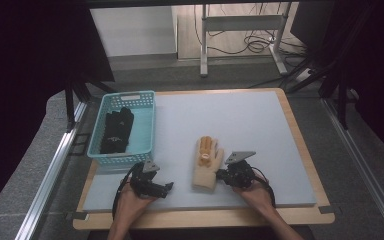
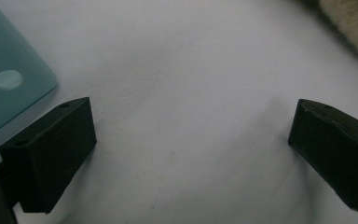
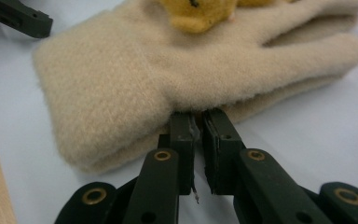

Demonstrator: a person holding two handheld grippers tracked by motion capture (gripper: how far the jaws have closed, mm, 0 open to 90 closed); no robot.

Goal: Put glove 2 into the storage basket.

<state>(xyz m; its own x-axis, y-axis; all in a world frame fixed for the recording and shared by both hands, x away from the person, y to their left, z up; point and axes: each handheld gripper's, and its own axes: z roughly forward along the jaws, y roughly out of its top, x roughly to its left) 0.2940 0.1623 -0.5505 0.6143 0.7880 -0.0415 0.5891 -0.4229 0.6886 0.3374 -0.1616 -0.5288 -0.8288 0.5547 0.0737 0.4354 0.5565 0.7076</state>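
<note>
- No brand, label or readable writing is visible on any item
- Beige glove [image 1: 207,167]: fleecy, cream-beige, lying flat near the front middle of the table [image 1: 260,125], cuff toward the person, fingers pointing away
- In the right gripper view the glove [image 3: 135,88] shows a thick plush nap, a wide folded cuff and two stacked layers at the edge; whether this is one glove or a pair cannot be told
- Yellow-orange patch [image 1: 206,146]: sits on the glove's finger area; in the right gripper view it appears as a fuzzy mustard-coloured piece [image 3: 200,14] on top, its shape unclear
- Right hand-held gripper [image 3: 196,122]: jaws almost together, only a thin slit between them, tips pressed against the glove's lower edge just past the cuff; whether any fabric is pinched cannot be told. In the high view it [image 1: 225,175] lies just right of the cuff
- Left hand-held gripper [image 2: 191,154]: jaws wide apart, holding nothing, bare pale surface between them; in the high view it [image 1: 166,189] rests left of the glove, apart from it
- Teal basket [image 1: 145,100]: perforated plastic, at the table's left rear, containing a black item [image 1: 116,131], details too dark to tell
</note>
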